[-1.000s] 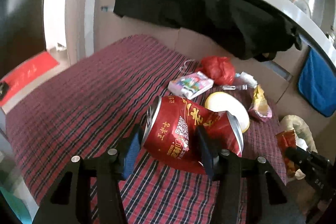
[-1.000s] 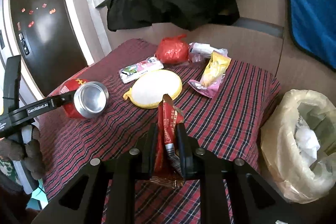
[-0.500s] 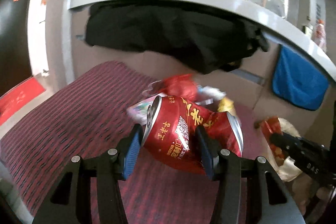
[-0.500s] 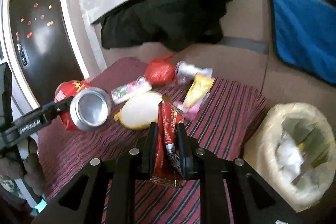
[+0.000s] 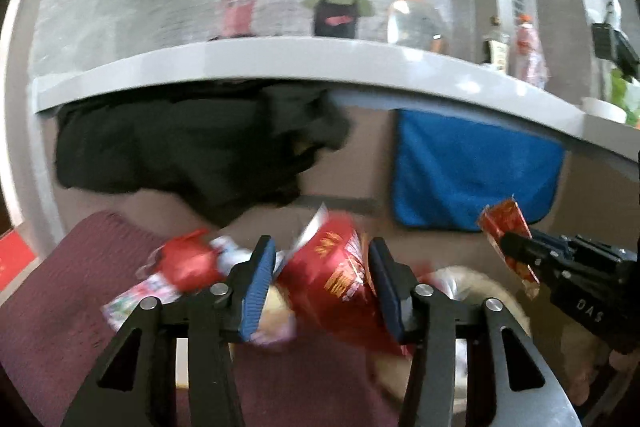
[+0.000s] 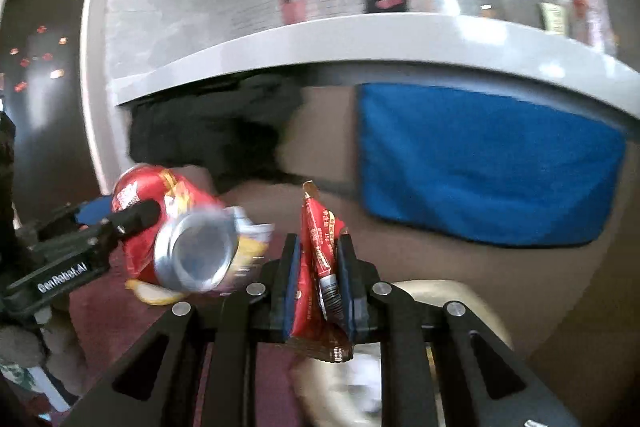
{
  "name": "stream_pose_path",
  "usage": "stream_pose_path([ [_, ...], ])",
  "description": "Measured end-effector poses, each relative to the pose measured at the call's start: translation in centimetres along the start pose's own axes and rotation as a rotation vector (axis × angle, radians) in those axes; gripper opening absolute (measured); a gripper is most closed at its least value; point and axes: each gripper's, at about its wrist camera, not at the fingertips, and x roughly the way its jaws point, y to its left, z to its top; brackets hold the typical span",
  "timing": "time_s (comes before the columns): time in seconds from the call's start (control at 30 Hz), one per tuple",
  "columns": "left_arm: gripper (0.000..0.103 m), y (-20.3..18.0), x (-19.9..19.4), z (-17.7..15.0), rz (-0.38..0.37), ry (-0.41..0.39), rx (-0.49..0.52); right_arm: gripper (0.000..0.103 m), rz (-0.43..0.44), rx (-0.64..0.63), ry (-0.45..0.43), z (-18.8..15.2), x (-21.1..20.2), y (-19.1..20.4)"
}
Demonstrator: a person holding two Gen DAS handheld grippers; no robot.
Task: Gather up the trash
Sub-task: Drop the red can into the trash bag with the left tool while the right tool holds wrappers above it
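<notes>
My left gripper (image 5: 320, 259) is shut on a crushed red drink can (image 5: 340, 279), held up in the air; the can also shows in the right wrist view (image 6: 176, 231). My right gripper (image 6: 318, 255) is shut on a red snack wrapper (image 6: 320, 247), also raised; the wrapper shows at the right of the left wrist view (image 5: 506, 231). A bin lined with a pale plastic bag (image 6: 452, 297) lies low under the right gripper and is blurred. More trash sits on the red plaid cloth (image 5: 60, 307): a red bag (image 5: 186, 259) and a colourful packet (image 5: 136, 297).
A white counter edge (image 5: 320, 63) runs across above. A black cloth (image 5: 192, 151) and a blue towel (image 5: 476, 171) hang under it. A dark fridge door (image 6: 40, 99) stands at the left.
Both grippers have risen and swung right with their loads. The view has tilted up towards the counter and wall. The can has turned in the left gripper. The bin is now under the right gripper.
</notes>
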Motion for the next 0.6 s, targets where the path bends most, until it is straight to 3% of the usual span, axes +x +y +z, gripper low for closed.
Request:
stream_pose_path([
  [0.07,0.014,-2.1,0.7,0.3,-0.018,-0.011,0.014,0.017,-0.043,0.021,-0.003,-0.2,-0.6,-2.3],
  [0.17,0.014,-4.6,2.4,0.1,-0.047,-0.008,0.027,0.017,-0.074,0.046,0.002,-0.8,-0.4,-4.7],
  [0.23,0.013,-5.5,4.4,-0.6,-0.057,0.034,0.025,0.017,-0.098,0.061,0.019,-1.7,0.1,-6.2],
  [0.27,0.012,-5.2,5.6,-0.8,-0.076,0.086,-0.005,0.016,-0.106,0.08,0.043,-2.3,0.6,-6.9],
  [0.43,0.012,-3.9,7.0,-2.1,-0.056,0.16,-0.025,0.016,-0.12,0.156,0.117,-5.6,1.9,-9.4],
  [0.6,0.012,-1.8,5.4,-2.8,-0.014,0.139,0.003,0.016,-0.094,0.187,0.133,-6.7,2.4,-9.5],
])
